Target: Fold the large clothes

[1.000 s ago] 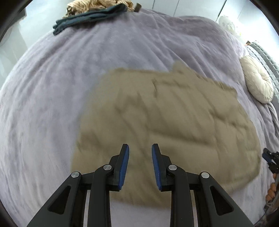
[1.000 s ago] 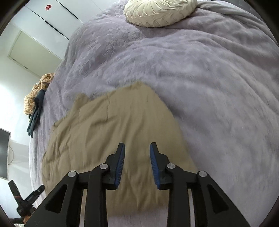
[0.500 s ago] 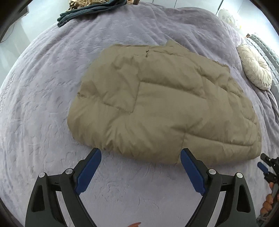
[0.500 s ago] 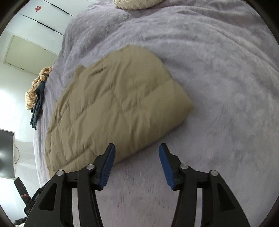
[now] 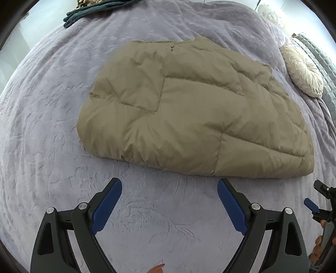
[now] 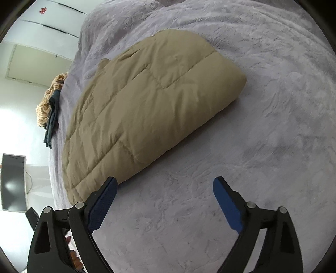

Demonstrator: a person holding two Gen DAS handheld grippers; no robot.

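A tan quilted puffer jacket [image 5: 189, 113] lies folded in a flat bundle on the lilac bed cover [image 5: 42, 126]; the right wrist view shows the same jacket [image 6: 147, 100] from its right end. My left gripper [image 5: 169, 191] hangs open over bare cover just in front of the jacket's folded near edge, with nothing between its blue pads. My right gripper [image 6: 164, 190] is also over bare cover near the jacket's front edge. Its jaws are opening wide and hold nothing. The right gripper's tip [image 5: 319, 201] shows at the right edge of the left wrist view.
A dark green garment [image 5: 94, 10] and a patterned one [image 6: 47, 100] lie at the bed's far edge. A round cream cushion [image 5: 302, 71] rests at the right by a grey headboard. A dark screen [image 6: 12, 180] stands beside the bed.
Both grippers went from nearly shut over the jacket to wide open and drew back off it toward the near side. The jacket now lies untouched.
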